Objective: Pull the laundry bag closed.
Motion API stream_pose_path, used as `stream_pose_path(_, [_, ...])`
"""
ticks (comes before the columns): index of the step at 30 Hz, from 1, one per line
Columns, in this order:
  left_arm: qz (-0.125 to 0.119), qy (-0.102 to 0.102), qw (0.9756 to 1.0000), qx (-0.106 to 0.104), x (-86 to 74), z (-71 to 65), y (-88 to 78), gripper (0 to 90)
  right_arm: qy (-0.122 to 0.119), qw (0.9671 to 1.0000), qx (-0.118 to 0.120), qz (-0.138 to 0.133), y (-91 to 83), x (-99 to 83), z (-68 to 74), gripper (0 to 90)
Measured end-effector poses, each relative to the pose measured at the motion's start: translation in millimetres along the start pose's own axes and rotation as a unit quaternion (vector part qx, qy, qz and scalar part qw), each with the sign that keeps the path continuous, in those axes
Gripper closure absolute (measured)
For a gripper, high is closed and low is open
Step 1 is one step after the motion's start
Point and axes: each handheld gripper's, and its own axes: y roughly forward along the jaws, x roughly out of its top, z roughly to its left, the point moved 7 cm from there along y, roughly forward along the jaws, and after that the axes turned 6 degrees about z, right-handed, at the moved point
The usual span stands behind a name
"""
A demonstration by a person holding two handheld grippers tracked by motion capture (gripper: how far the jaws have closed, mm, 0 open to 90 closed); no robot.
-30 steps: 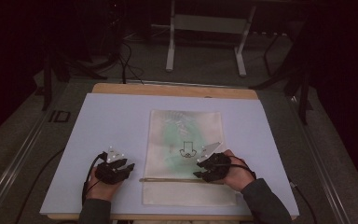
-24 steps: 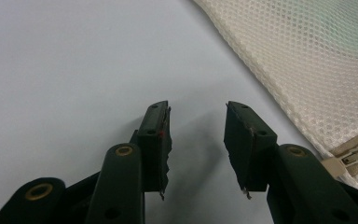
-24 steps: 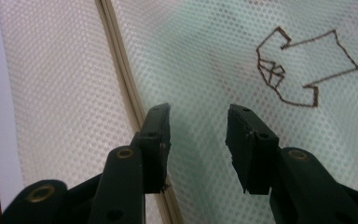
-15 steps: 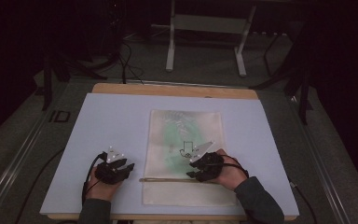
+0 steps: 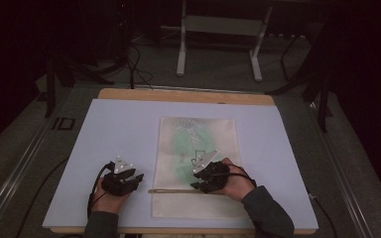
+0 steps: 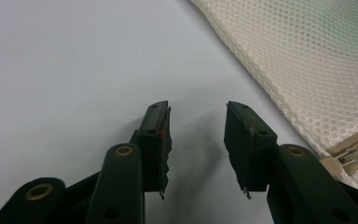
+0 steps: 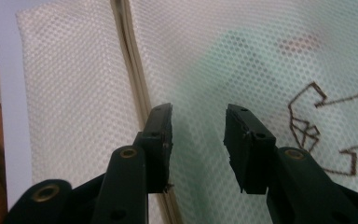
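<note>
We are resting the left gripper (image 5: 124,177) on the white mat (image 5: 119,129), just left of the mesh bag (image 5: 198,131), its jaws standing apart with nothing between them (bare mat shows in the gap in the left gripper view). We are holding the right gripper (image 5: 204,174) low over the bag's near part, forearm coming in from the bottom right; its jaws have just been closing a little yet are standing wide, gripping nothing, with mesh (image 7: 242,56) under them and the zipper (image 7: 129,60) running beside one jaw. The bag is lying flat at the mat's middle, something green showing through it. The mat is covering a wooden table (image 5: 178,94); beyond, a dim floor with cables and a metal stand (image 5: 218,29).
</note>
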Motion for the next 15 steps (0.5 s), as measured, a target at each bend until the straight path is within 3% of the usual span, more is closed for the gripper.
stream_pose_path(15, [-0.001, -0.002, 1.0, 0.0, 0.1, 0.9, -0.8, 59.7, -0.014, 0.9998, 0.013, -0.003, 11.9, 16.8, 8.6, 62.7])
